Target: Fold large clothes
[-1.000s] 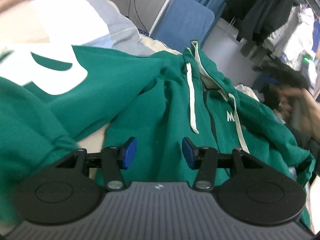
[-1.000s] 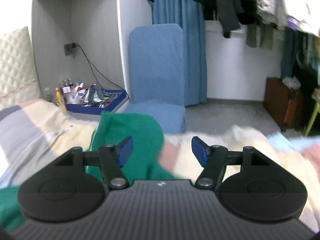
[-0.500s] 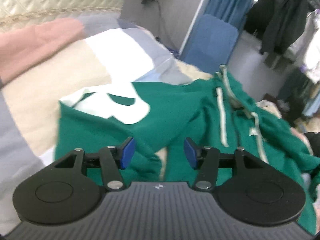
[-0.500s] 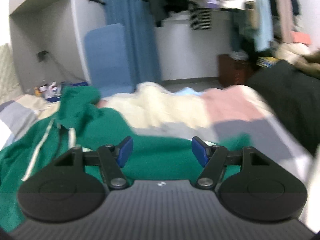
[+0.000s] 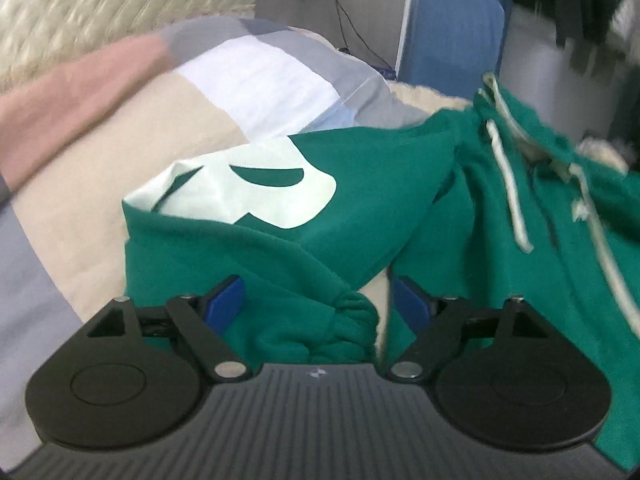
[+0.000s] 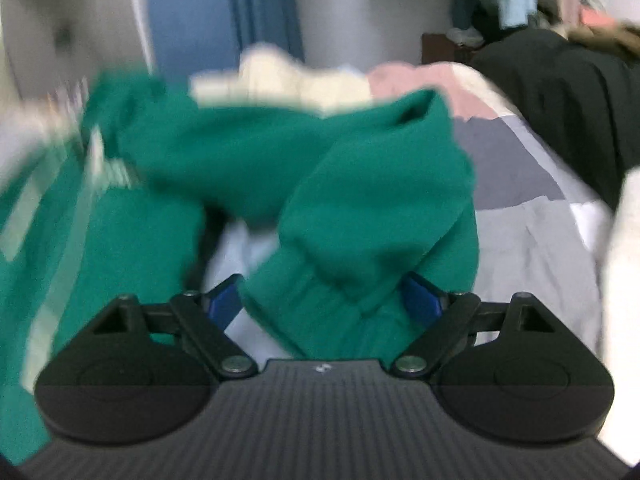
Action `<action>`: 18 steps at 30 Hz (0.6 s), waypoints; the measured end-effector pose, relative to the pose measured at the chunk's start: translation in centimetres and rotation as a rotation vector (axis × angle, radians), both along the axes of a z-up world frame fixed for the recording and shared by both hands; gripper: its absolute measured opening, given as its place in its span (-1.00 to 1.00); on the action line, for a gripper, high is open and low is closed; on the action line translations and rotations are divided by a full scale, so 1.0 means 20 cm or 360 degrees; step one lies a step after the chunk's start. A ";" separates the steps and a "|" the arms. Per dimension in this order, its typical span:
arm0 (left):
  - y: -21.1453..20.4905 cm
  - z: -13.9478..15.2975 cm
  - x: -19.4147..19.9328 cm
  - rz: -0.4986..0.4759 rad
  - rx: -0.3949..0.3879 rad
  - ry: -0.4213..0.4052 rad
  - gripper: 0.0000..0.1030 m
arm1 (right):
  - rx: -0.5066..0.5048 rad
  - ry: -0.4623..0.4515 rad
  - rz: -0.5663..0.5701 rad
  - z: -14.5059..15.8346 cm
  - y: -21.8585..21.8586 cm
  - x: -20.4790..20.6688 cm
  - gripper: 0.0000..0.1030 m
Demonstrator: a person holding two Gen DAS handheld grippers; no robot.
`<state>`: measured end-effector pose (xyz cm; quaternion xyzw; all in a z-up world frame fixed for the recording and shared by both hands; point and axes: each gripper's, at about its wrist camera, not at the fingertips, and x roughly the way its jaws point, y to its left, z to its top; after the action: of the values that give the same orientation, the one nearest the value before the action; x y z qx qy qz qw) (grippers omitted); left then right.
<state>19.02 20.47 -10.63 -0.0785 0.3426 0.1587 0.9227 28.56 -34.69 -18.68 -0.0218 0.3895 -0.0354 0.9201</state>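
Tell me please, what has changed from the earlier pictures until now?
Both tools came down toward the green hoodie. The left tool now frames one sleeve cuff, the right tool the other cuff. Both stand wider and are opening, gripping nothing. The hoodie remains spread on the patchwork bedding.
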 end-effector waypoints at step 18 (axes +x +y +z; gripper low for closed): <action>0.07 -0.05 -0.01 0.0367 0.0280 0.0051 0.16 | -0.0087 -0.0504 -0.0571 0.36 -0.65 0.04 -0.61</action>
<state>18.84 21.88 -11.63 -0.0336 0.3306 0.2944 0.8961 29.44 -47.70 -11.41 0.0287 0.2369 -0.2118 0.9477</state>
